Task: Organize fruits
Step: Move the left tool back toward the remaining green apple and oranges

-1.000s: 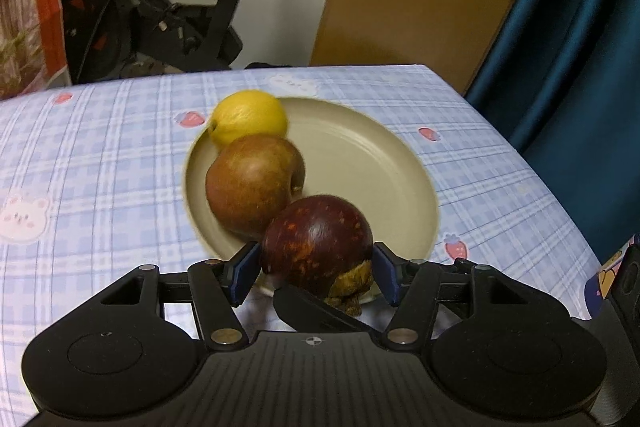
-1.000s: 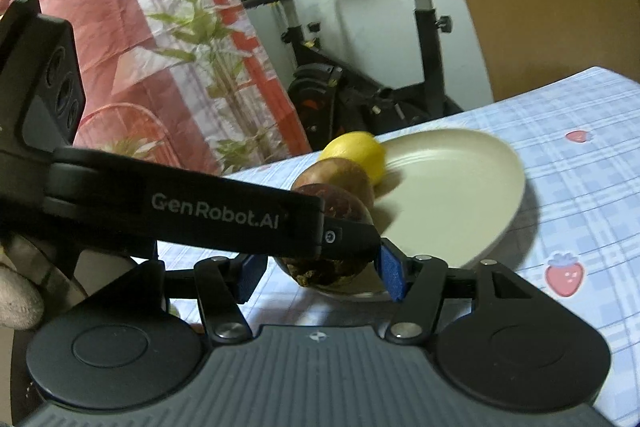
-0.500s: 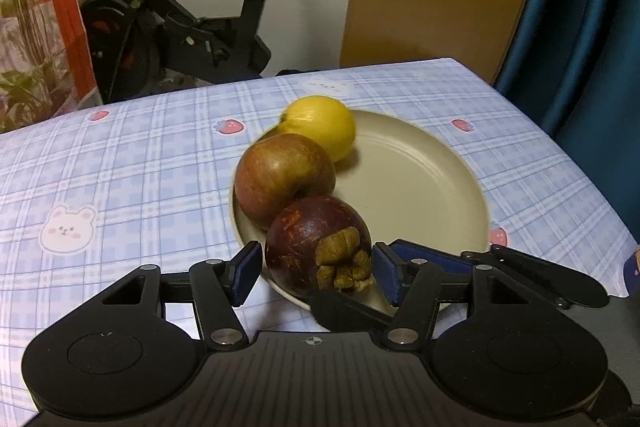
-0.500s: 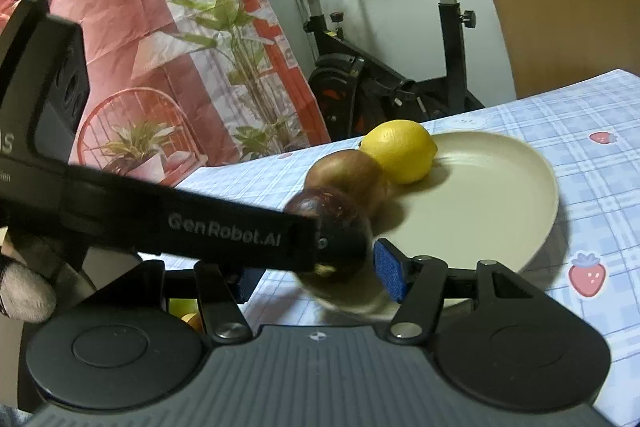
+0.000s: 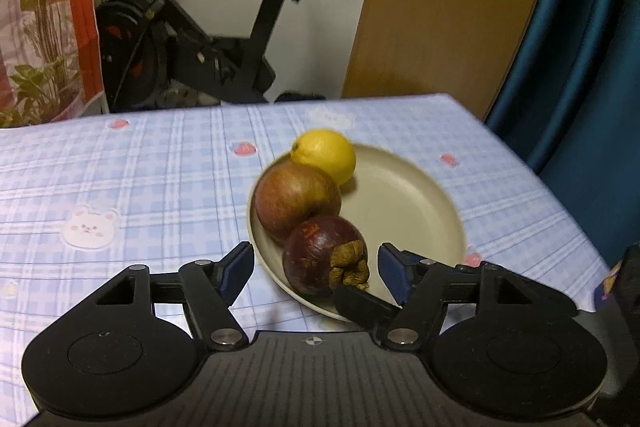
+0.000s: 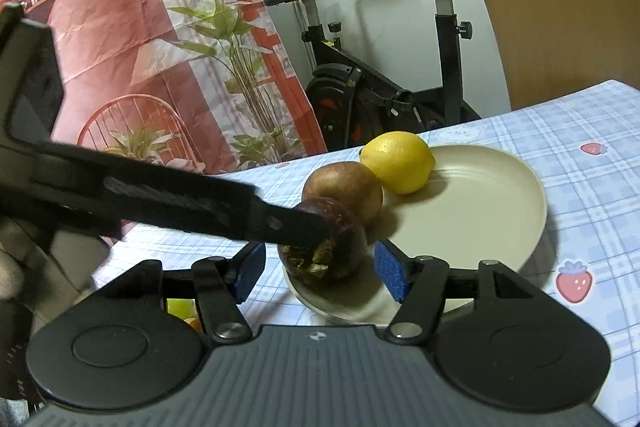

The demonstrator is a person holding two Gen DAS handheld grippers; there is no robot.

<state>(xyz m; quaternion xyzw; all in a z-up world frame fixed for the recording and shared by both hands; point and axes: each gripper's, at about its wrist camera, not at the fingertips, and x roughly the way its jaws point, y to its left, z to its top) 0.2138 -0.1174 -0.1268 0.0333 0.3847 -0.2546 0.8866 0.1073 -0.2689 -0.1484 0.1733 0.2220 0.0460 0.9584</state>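
Observation:
A beige plate (image 5: 404, 203) (image 6: 480, 203) on the checked tablecloth holds a yellow lemon (image 5: 324, 155) (image 6: 398, 161), a reddish-brown apple (image 5: 298, 201) (image 6: 344, 189) and a dark purple mangosteen (image 5: 320, 255) (image 6: 328, 247) at its near rim. My left gripper (image 5: 316, 269) is open, its blue pads apart from the mangosteen on either side. My right gripper (image 6: 320, 269) is open too, just in front of the mangosteen. A left gripper finger (image 6: 280, 225) crosses the right wrist view over the mangosteen.
The table's right edge (image 5: 552, 187) drops off beside a blue curtain (image 5: 580, 67). An exercise bike (image 5: 192, 47) (image 6: 380, 83) stands behind the table. Some yellow and orange fruit (image 6: 182, 311) shows low at the left, below my right gripper.
My left gripper has opened, let go of the mangosteen on the plate's near rim, and pulled back a little. The right gripper has stayed open and shifted slightly.

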